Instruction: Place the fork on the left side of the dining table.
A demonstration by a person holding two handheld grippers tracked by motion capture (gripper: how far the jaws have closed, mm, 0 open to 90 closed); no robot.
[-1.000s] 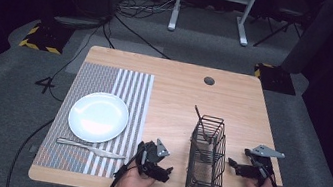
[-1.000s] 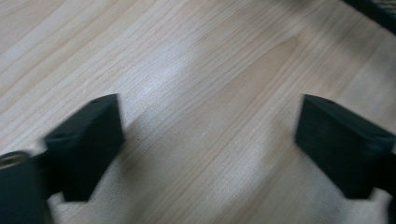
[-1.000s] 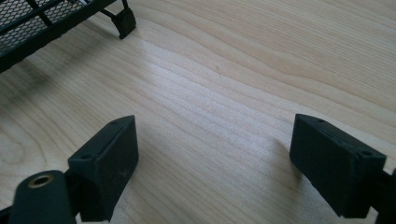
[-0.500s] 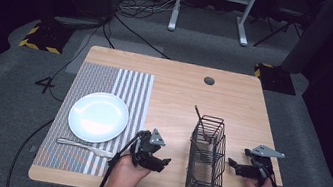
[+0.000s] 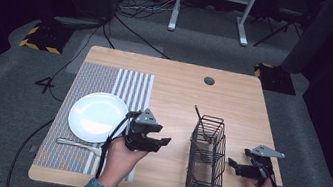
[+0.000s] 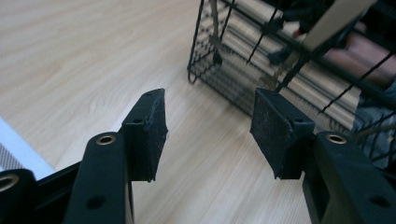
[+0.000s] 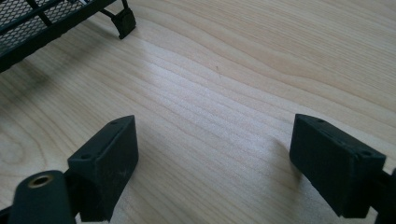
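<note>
At nine o'clock on the table sits the white plate (image 5: 97,116) on the striped placemat (image 5: 104,89), a fork (image 5: 79,145) just below it. My left gripper (image 5: 163,141) hovers right of the plate, jaws spread and empty, aimed at three o'clock toward the black wire caddy (image 5: 206,155), which holds a utensil (image 5: 199,119). My right gripper (image 5: 233,164), also spread and empty, rests just right of the caddy. I judge I'm approaching the caddy; next comes reaching in for that utensil.
</note>
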